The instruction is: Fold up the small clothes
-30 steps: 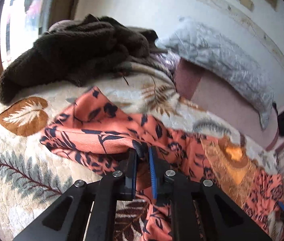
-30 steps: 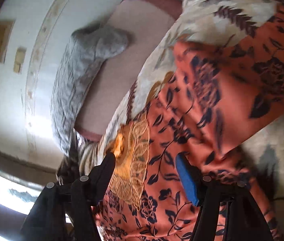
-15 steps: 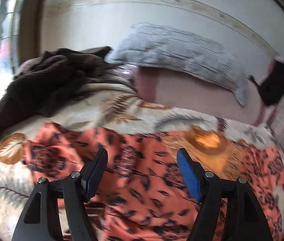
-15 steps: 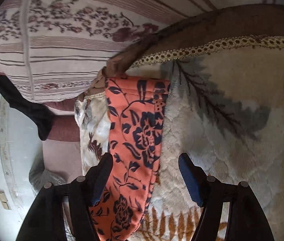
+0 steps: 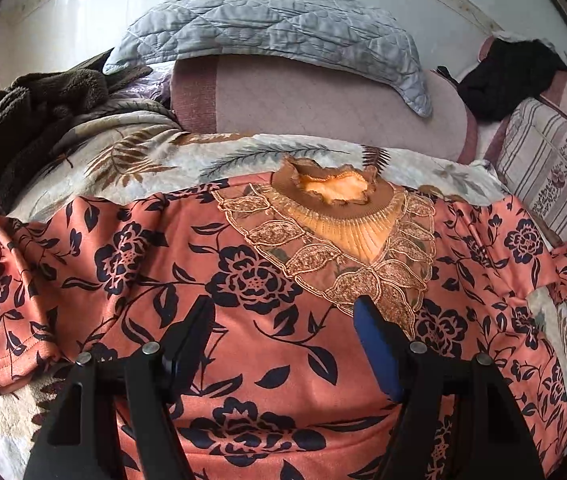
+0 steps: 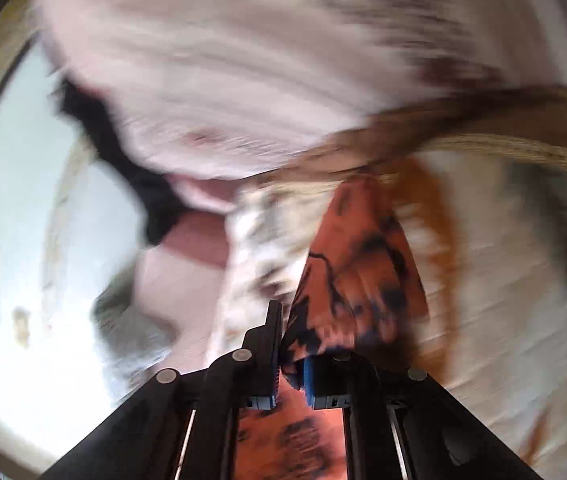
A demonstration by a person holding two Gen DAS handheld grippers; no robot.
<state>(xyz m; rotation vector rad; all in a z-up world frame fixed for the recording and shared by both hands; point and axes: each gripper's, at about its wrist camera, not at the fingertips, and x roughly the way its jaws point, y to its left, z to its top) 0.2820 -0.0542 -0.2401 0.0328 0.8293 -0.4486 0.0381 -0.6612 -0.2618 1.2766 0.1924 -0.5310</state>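
Note:
An orange blouse (image 5: 251, 280) with a dark floral print and a gold lace collar (image 5: 339, 216) lies spread front-up on a leaf-patterned bedspread (image 5: 135, 152). Both short sleeves lie out to the sides. My left gripper (image 5: 283, 320) is open and empty, hovering over the blouse's chest just below the collar. My right gripper (image 6: 289, 344) is shut on the blouse's right sleeve (image 6: 359, 264), with the fabric pinched between the pads. The right wrist view is heavily blurred by motion.
A grey quilt (image 5: 275, 28) lies on a pink bolster (image 5: 315, 104) at the back. A brown fleece blanket (image 5: 31, 104) is piled at the left. A striped pillow (image 5: 551, 168) and a black garment (image 5: 507, 80) lie at the right.
My left gripper let go of the blouse, opened and swung to the chest. My right gripper moved to the right sleeve and shut on it. The blouse now lies spread out.

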